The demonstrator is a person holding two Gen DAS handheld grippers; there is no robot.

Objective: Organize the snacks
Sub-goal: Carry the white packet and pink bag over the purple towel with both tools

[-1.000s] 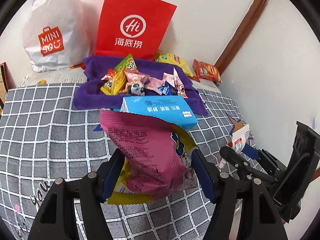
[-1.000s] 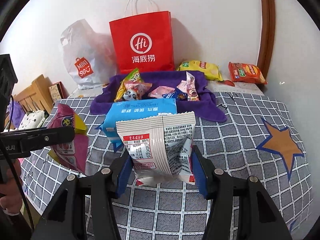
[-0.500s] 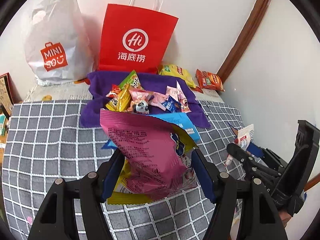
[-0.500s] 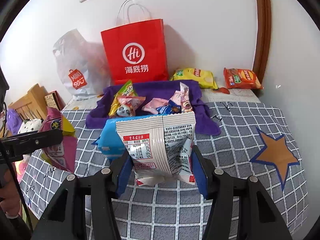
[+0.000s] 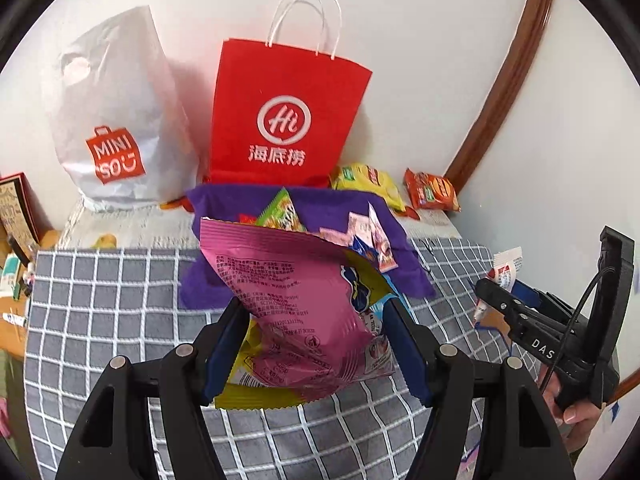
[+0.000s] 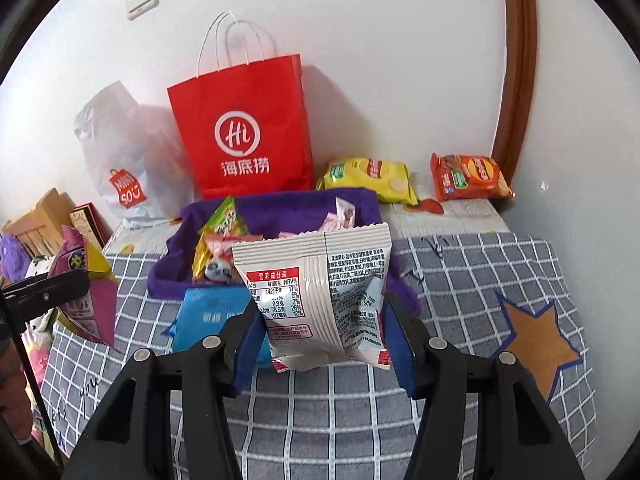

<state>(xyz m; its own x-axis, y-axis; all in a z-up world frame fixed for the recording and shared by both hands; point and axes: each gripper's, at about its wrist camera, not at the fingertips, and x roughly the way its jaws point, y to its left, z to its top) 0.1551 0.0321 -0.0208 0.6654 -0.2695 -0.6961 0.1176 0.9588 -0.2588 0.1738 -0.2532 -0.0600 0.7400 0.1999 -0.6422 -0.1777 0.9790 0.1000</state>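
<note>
Above the grid cloth (image 6: 460,272), both held packets have risen.

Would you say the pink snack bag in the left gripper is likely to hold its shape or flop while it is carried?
Probably floppy: the pink snack bag leans over above the left gripper. Its glossy film looks slippery. It seems puffy and likely light.

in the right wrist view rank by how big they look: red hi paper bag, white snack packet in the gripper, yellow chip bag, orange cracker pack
1. red paper bag
2. white snack packet, though it is nearest the camera, so its rank is unsure
3. yellow chip bag and orange cracker pack: these look about alike, so I won't rank them
</note>
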